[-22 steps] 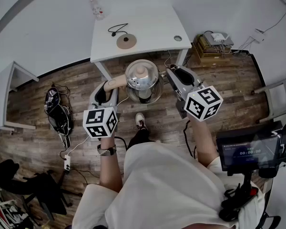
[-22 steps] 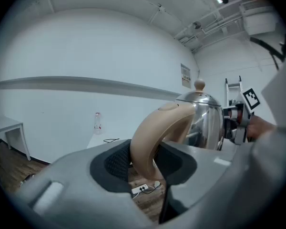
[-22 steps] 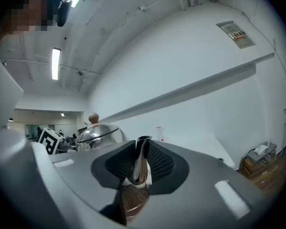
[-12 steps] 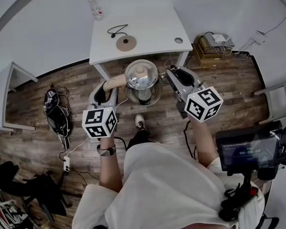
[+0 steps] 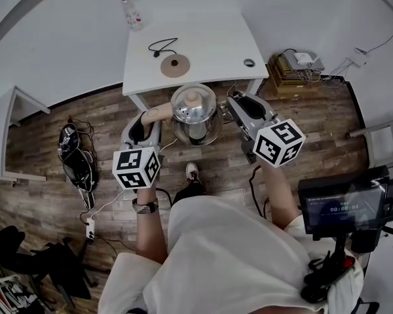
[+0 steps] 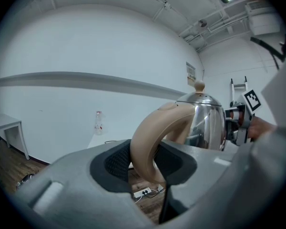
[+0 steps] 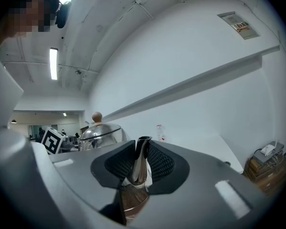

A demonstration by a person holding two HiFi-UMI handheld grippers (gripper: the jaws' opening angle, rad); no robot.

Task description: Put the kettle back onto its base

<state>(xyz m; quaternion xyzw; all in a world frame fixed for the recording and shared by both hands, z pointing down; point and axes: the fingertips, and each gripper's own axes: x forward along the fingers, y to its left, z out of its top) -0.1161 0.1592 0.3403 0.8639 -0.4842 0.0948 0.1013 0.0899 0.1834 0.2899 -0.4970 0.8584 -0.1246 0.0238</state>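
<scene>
1. Since the earlier frames, the white table is brought slightly closer to the polished steel, beige-handled kettle, held aloft short of it above wooden plank flooring.
2. Its handle is clamped by the left gripper, its thin spout by the right gripper.
3. A slip is risked at the smooth, narrow spout, tipping the kettle.
4. The round brown base lies on that table beyond the kettle; an off-centre landing is possible.
</scene>
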